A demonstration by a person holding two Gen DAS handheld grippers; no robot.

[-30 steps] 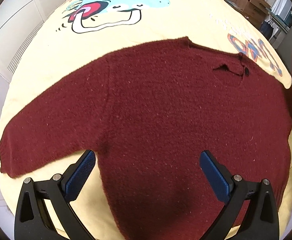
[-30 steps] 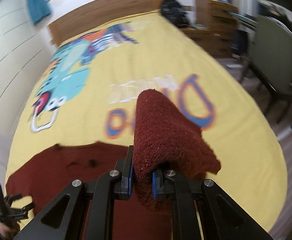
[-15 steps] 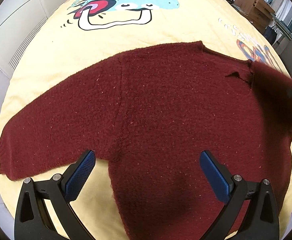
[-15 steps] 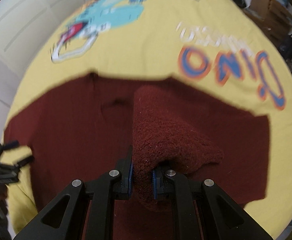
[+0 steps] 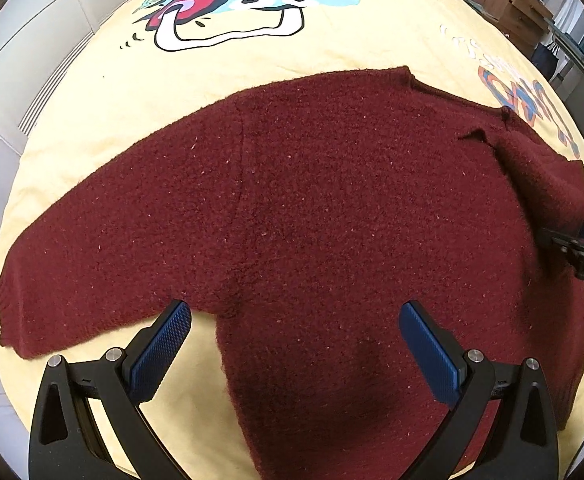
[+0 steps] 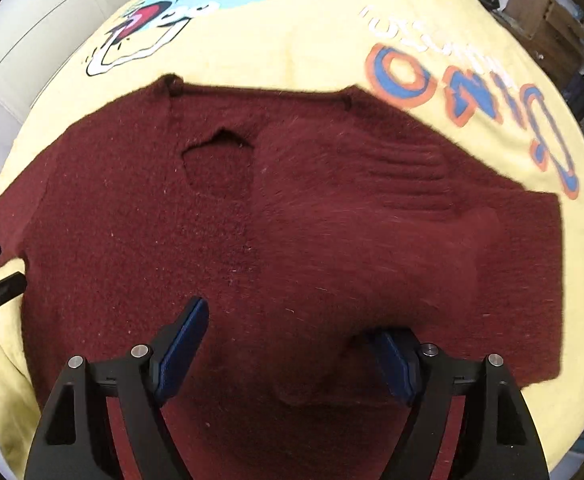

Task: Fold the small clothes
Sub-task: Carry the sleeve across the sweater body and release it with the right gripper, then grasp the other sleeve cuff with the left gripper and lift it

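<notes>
One dark red knitted sweater [image 5: 332, 216] lies spread flat on the yellow cartoon-print bedspread [image 5: 332, 52] of a bed, neckline toward the printed dinosaur [image 5: 252, 4]. In the right wrist view we see its right sleeve [image 6: 372, 220] folded in across the body, the ribbed cuff band lying near the shoulder and the sleeve's end draped down between our blue pads. The left sleeve [image 5: 92, 264] still stretches straight out to the side, flat on the bedspread.

Our right hand-held gripper [image 6: 292, 344] points steeply down over the folded sleeve. Its jaws have just been opening and now stand spread wide; the sleeve fabric lies between them, and its edge rests against the right-hand pad without being pinched.

Our left hand-held gripper [image 5: 296, 340] hovers over the sweater's lower body near the left armpit, jaws spread wide with nothing gripped between the pads.

Beyond the bed we see white panelled cupboard doors [image 5: 28, 40] on one side and wooden furniture [image 5: 512, 4] and cardboard boxes [image 6: 548, 8] on the other.
</notes>
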